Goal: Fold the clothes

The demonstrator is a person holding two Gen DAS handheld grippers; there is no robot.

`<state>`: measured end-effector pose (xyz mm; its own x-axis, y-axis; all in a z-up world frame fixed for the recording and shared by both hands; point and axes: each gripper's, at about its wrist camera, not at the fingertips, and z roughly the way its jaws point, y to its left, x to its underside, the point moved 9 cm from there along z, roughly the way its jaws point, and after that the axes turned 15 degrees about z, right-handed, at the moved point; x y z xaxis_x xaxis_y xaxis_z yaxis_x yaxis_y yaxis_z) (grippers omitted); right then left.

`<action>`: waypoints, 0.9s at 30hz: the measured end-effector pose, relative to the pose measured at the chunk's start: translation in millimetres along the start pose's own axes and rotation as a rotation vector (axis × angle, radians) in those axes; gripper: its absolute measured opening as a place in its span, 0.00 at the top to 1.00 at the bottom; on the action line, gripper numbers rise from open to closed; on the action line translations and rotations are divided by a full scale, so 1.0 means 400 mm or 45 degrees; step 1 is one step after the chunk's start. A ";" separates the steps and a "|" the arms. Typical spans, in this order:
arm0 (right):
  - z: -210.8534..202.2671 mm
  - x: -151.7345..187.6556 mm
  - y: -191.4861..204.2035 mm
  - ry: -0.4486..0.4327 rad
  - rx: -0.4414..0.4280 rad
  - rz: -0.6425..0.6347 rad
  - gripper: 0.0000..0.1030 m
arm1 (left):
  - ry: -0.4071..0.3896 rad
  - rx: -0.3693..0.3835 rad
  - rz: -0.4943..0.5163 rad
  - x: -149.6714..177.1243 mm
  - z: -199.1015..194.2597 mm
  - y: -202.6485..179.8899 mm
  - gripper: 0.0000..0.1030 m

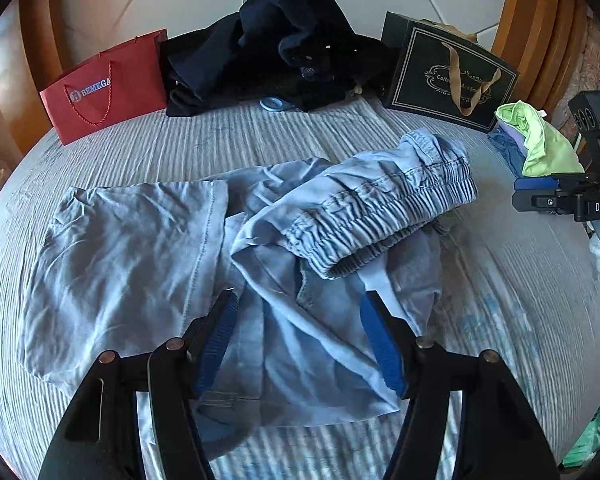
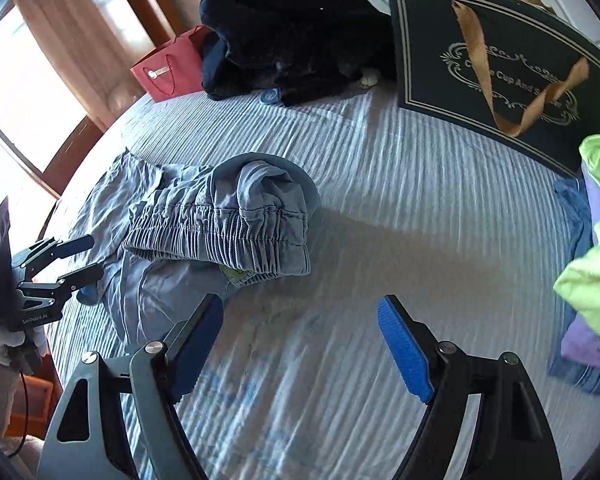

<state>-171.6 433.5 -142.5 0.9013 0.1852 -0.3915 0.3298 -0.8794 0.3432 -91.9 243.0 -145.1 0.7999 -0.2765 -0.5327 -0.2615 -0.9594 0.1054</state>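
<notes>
We see a pair of light blue trousers lying crumpled on a bed whose cover is a ribbed, pale blue-grey weave. The trousers are soft, thin cloth with a stitched seam down 1 flat leg, and their gathered elastic waistband is folded back over the rest in a puckered, ruched roll. Our left gripper hovers above the lower part of the trousers, its 2 blue ridged pads well apart with nothing pinched between them. Our right gripper hangs over bare bedcover just beside the waistband, its jaws likewise spread wide and empty. At the head of the bed sits a heap of dark navy clothing, limp and bulky, flanked by a stiff red paper bag with cord handles and a black gift bag with a tan ribbon handle. Near the right edge lies a small stack topped by a lime green garment.
</notes>
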 end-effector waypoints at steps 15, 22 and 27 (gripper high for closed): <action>0.153 -0.017 0.043 0.178 -0.095 -0.357 0.30 | 0.108 -0.183 -0.065 -0.056 0.142 -0.039 0.34; 0.202 -0.034 0.067 0.196 -0.180 -0.304 0.67 | 0.051 -0.150 -0.027 -0.068 0.164 -0.050 0.73; 0.104 -0.078 0.083 0.097 -0.321 -0.203 0.90 | -0.061 -0.173 -0.044 -0.091 0.068 -0.043 0.86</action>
<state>-200.7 380.2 -154.5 0.8479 0.3531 -0.3954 0.5195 -0.7019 0.4873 -131.4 270.9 -150.4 0.7797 -0.2434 -0.5769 -0.1561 -0.9678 0.1974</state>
